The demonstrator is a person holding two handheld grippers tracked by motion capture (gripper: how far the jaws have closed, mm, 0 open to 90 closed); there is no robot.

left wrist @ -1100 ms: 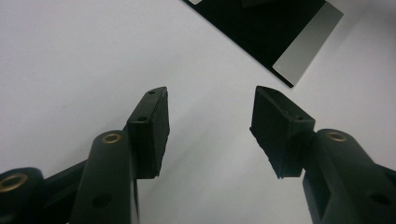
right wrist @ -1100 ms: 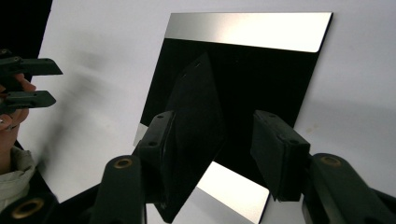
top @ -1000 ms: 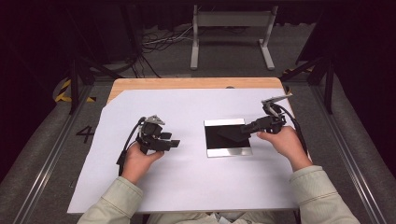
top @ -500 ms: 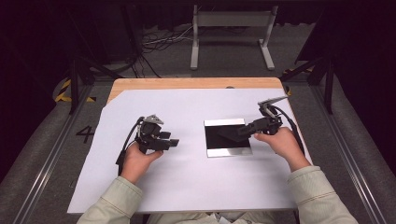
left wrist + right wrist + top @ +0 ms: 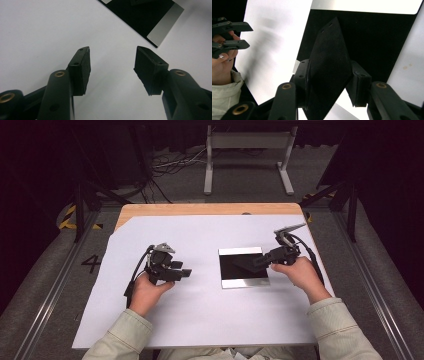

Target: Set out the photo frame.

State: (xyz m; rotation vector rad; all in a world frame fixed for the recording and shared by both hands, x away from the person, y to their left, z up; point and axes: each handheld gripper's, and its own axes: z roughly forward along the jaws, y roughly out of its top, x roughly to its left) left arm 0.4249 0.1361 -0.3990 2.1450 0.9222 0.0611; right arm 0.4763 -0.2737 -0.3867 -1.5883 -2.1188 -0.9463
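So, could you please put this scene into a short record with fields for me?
Surface: white sheet on a wooden table
Plate: black, silver-edged, flat on the sheet, right of centre
Right gripper: jaws have just been closing, and now grip a black piece tilted above the plate
Left gripper: open, empty, over bare sheet, left of the plate

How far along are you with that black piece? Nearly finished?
Only starting. Done: the right hand-held gripper is at the black piece over the black-and-silver plate. In hand: its jaws have just been closing, with the piece between them, and seem to pinch its edges. Left: probably moving it somewhere; the left hand-held gripper is open over the white sheet.
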